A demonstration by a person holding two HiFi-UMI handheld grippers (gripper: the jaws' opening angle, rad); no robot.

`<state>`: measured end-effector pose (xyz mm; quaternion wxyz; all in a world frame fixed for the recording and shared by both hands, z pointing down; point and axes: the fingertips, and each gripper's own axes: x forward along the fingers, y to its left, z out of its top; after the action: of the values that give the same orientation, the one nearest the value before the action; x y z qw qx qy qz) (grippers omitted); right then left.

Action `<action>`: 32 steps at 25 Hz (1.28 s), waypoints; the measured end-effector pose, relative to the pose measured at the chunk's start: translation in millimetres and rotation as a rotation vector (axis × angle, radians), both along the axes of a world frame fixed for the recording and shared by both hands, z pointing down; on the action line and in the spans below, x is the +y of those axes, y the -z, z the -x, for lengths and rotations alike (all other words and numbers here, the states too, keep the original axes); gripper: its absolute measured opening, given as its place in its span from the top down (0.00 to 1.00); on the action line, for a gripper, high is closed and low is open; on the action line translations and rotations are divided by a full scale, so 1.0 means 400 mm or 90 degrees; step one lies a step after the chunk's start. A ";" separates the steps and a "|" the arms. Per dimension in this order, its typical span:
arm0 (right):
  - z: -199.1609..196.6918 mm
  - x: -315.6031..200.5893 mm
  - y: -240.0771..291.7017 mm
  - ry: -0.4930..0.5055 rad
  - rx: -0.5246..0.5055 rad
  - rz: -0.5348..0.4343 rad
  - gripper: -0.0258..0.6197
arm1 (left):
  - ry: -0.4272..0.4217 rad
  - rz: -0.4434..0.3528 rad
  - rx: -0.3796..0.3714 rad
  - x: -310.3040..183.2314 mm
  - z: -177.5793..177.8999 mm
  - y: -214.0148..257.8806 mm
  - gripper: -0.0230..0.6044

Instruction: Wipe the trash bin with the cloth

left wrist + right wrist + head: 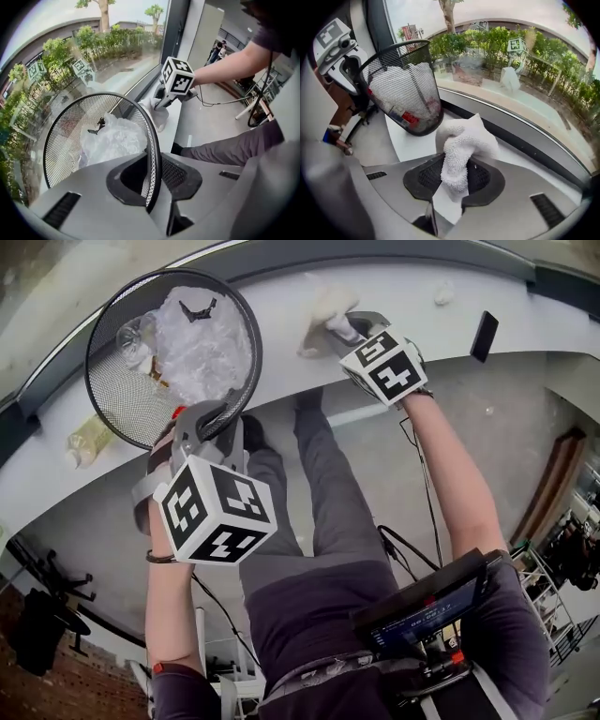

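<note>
The trash bin [120, 390] is gripped at its rim by the left gripper [212, 418]. In the left gripper view the jaws are drawn narrow, one pad inside the mesh wall and one outside. The bin is held tipped, its mouth turned up toward the head camera and its base down toward the white ledge [281, 352]. Crumpled plastic [202, 338] is seen inside it.

The cloth [461, 145] is pinched as a bunched wad between the pads of the right gripper [454, 180], its loose end standing out ahead of the jaws.

From the right gripper, the bin lies ahead and to the left, near the cloth but clear of it. The bin's long axis is slanted, so its outer mesh side and base are presented to the cloth. The wiping stroke is judged to fall to the right gripper, with the bin steadied by the left.
</note>
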<state>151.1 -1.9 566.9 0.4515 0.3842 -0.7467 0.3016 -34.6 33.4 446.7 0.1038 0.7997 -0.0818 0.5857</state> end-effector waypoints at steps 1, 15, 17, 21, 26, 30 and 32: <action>-0.008 -0.012 -0.014 -0.001 0.002 -0.001 0.82 | 0.000 -0.001 0.000 -0.001 -0.001 0.000 0.86; -0.063 -0.041 0.260 -0.026 0.055 -0.101 0.63 | 0.044 -0.079 0.018 -0.032 0.042 0.126 0.82; -0.045 -0.042 0.347 -0.041 0.038 -0.128 0.63 | 0.050 -0.094 0.025 -0.050 0.047 0.182 0.82; -0.016 -0.042 0.525 -0.060 0.009 -0.177 0.63 | 0.055 -0.159 0.061 -0.099 0.050 0.347 0.82; 0.046 -0.048 0.772 -0.094 -0.056 -0.267 0.63 | 0.062 -0.257 0.161 -0.145 0.047 0.591 0.82; 0.133 -0.020 0.975 -0.123 -0.163 -0.354 0.63 | 0.048 -0.319 0.248 -0.127 0.047 0.738 0.82; 0.168 0.013 1.073 -0.131 -0.229 -0.391 0.63 | 0.043 -0.319 0.287 -0.096 0.040 0.795 0.82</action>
<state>83.7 3.1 137.5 0.1440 0.5154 -0.8275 0.1701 -50.8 -4.9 128.8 -0.0614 0.9066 -0.2247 0.3517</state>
